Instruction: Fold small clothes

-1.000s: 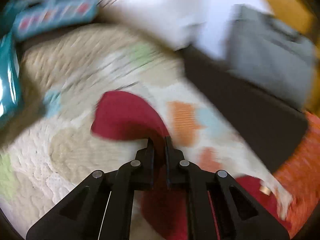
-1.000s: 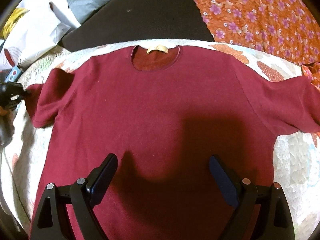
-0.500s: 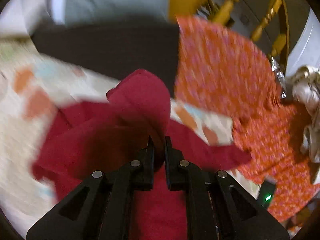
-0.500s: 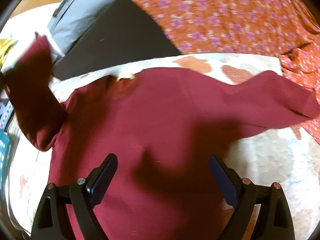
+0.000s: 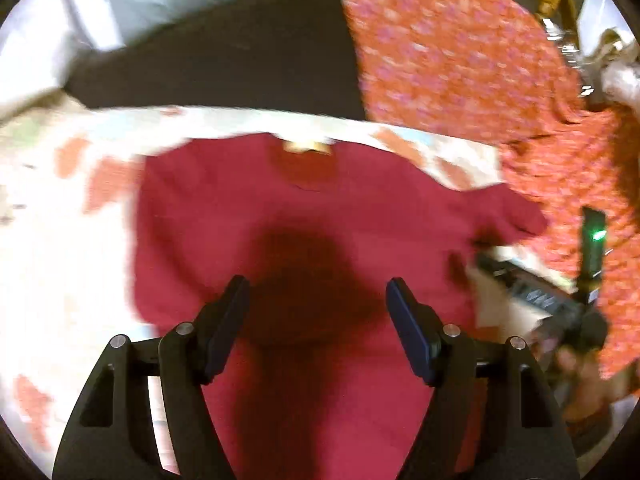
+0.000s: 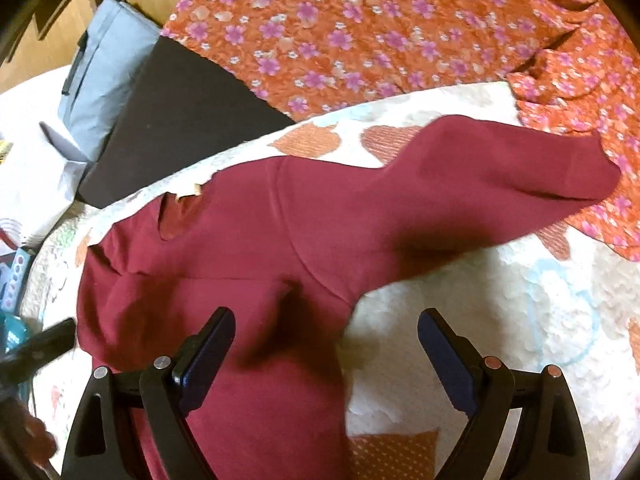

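Note:
A dark red T-shirt [image 5: 320, 216] lies on a pale patterned quilt [image 5: 60, 240], collar away from me. Its left sleeve is folded in over the body [image 6: 132, 292]; its right sleeve [image 6: 500, 168] still lies out to the right. My left gripper [image 5: 318, 300] is open and empty, hovering over the shirt's middle. My right gripper [image 6: 326, 332] is open and empty above the shirt's right side edge. The right gripper also shows at the right of the left wrist view [image 5: 552, 300], blurred.
An orange flowered cloth [image 6: 400, 32] lies beyond and right of the quilt [image 6: 520, 320]. A black pad [image 6: 180, 120] and a grey-blue bag [image 6: 104, 68] lie at the far left. Boxes and white bags [image 6: 24, 184] sit at the left edge.
My left gripper carried the left sleeve in over the shirt, then opened and let it go. My right gripper shifted right, toward the shirt's right side.

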The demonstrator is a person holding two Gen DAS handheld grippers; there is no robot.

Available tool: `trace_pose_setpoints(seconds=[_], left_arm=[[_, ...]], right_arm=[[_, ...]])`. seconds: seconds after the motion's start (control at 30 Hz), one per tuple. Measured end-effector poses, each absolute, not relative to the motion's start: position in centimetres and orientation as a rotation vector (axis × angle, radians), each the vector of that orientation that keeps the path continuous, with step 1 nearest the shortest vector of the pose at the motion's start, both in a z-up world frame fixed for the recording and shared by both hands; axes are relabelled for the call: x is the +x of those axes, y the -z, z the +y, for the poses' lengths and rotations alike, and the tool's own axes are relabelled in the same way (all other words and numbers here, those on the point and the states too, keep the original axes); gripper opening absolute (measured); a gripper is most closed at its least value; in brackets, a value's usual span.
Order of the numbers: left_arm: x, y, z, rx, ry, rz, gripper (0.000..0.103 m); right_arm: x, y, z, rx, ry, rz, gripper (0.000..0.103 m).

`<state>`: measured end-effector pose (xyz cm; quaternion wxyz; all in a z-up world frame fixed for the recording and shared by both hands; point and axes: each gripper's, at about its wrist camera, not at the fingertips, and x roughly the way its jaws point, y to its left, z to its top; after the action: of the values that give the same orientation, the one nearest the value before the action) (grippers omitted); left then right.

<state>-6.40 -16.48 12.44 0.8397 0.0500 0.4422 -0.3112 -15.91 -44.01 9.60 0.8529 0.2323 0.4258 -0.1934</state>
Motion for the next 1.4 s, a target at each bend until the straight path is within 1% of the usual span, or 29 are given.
trace_pose_setpoints(seconds=[0.1,0.23,0.37,0.43,0.47,0.53,0.57,0.6,0.63,0.67,0.7,0.73,0.77,0.9,1.07,1.2,1.3,1.33,1.37,1.4], left_arm=[[-4.9,-10.4,-14.0,0.13,0.521,0.936,0.071],[-2.3,-7.1,-11.9,0.089,0.42,1.034,0.071],[-1.1,-6.5,-10.7,0.078,0.333,1.041,0.071],[-0.9,-6.5,-10.0,0.064,0.322,1.041,0.071],[-0.9,-6.7,-9.1,0.055,0.312,1.037,0.071],[-0.5,-6.7,-8.5,0.039,0.3,1.038,0.071],[-0.4,-6.8,-8.4,0.031,0.295,1.039,0.071],[-0.3,-6.9,-8.4,0.024,0.291,1.041,0.071],[-0.2,-7.0,-8.3,0.017,0.288,1.041,0.071],[-0.2,-7.1,-8.3,0.008,0.288,1.04,0.071],[-0.1,-7.3,-8.5,0.005,0.289,1.037,0.071],[-0.1,-7.5,-8.5,0.004,0.289,1.031,0.071],[-0.1,-7.6,-8.7,0.006,0.288,1.023,0.071],[0.0,-7.9,-8.8,0.004,0.281,1.009,0.071],[0.2,-7.6,-9.3,0.013,0.276,1.015,0.071],[0.6,-6.8,-10.4,0.048,0.271,1.025,0.071],[0.7,-6.0,-11.1,0.081,0.271,1.038,0.071],[0.7,-5.9,-11.2,0.083,0.272,1.038,0.071],[0.8,-5.8,-11.4,0.085,0.27,1.037,0.071],[0.9,-5.7,-11.4,0.087,0.265,1.034,0.071]], right_arm=[[-14.6,-9.4,-43.3,0.457,0.383,0.906,0.092],[-12.4,-9.4,-41.8,0.331,0.324,0.936,0.092],[-9.8,-8.4,-40.4,0.167,0.23,0.963,0.092],[-7.9,-7.3,-39.7,0.078,0.149,1.007,0.092],[-7.3,-6.7,-39.3,0.046,0.1,1.032,0.09],[-6.3,-4.9,-38.5,-0.007,0.0,1.102,0.077],[-6.4,-4.8,-38.6,0.0,-0.022,1.079,0.075],[-6.6,-4.8,-38.7,0.018,-0.036,1.049,0.067],[-6.5,-4.7,-39.1,0.046,-0.058,1.041,0.062],[-6.6,-4.8,-39.3,0.055,-0.06,1.034,0.049],[-6.6,-5.1,-39.5,0.061,-0.054,1.024,0.027],[-6.5,-5.4,-39.7,0.061,-0.04,1.016,0.013],[-6.5,-5.9,-39.8,0.053,-0.034,1.012,0.008],[-6.7,-9.2,-39.1,-0.05,0.017,0.911,0.008],[-5.9,-11.5,-40.2,-0.112,0.158,0.835,0.007],[-4.0,-9.6,-42.2,-0.052,0.239,0.874,0.007],[-2.6,-6.3,-43.8,0.006,0.26,0.988,0.008],[-2.8,-6.3,-44.1,0.043,0.265,0.99,0.008],[-3.3,-6.8,-44.4,0.084,0.269,0.964,0.009],[-4.1,-7.5,-44.5,0.124,0.271,0.936,0.014]])
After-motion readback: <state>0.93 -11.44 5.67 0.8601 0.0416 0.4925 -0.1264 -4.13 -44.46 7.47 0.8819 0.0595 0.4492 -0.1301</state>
